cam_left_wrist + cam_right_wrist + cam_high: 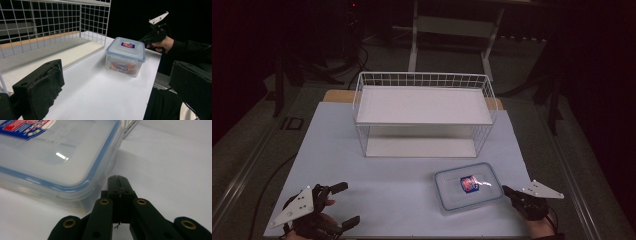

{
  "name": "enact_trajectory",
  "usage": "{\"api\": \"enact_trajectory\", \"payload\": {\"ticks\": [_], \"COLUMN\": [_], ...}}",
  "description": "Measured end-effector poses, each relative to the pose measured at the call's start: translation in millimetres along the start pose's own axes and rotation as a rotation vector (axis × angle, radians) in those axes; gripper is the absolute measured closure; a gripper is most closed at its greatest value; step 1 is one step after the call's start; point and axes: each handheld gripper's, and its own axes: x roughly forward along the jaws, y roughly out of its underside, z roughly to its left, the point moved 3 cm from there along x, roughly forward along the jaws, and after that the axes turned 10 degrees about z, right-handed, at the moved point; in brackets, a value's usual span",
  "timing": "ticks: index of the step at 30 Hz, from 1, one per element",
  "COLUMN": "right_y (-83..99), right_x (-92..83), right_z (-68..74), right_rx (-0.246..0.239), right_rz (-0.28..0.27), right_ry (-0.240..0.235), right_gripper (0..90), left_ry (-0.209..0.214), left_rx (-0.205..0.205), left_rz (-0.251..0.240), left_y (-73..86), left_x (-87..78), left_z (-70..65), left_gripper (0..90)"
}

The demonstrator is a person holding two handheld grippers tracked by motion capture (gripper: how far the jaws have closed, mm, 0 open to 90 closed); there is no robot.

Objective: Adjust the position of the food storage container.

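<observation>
At a table (pixel 377 175) covered in pale blue-white, we see a clear plastic container (pixel 468 187) with a blue-rimmed lid sitting on the near right part of the surface, a red-and-blue label (pixel 469 183) on its lid, in front of a white wire basket shelf (pixel 424 107) that stands toward the far side. In the high view the right gripper (pixel 507 191) rests at the container's right edge, its tip just beside the lid's corner, the person's gloved hand behind it and a grey three-cornered plate (pixel 542 190) on top. The right gripper view looks along its two black jaws, which we find pressed flat together with nothing between them, their joined tip close against the rounded corner of the container (pixel 60 157), though we cannot tell whether it touches the plastic. The left gripper (pixel 349 202) lies at the near left of the table, well apart from the container, its two jaws spread wide and empty in the high view. In the left gripper view those jaws stand far apart at the bottom corners of the frame, and between them we see the container (pixel 125 56) upright on the table beside the open lower tier of the shelf (pixel 50 32), with coloured contents faintly visible through its side and the right gripper (pixel 145 39) reaching it from behind.
</observation>
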Motion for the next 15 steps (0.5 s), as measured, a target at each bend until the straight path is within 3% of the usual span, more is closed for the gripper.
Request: {"api": "enact_trajectory", "payload": {"ticks": [6,15], "right_y": [2.7,-6.8], "right_x": [2.8,10.4], "right_z": [4.1,25.5], "right_rx": [-0.009,-0.064], "right_rz": [0.023,0.024], "right_ry": [-0.005,-0.069], "right_gripper": [90.0,90.0], "left_ry": [0.0,0.005], "left_rx": [-0.002,-0.001], "left_rz": [-0.001,0.003], "left_y": [-0.1,0.0], "left_x": [0.1,0.9], "left_z": [0.0,-0.7], "left_gripper": [0.0,0.0]}}
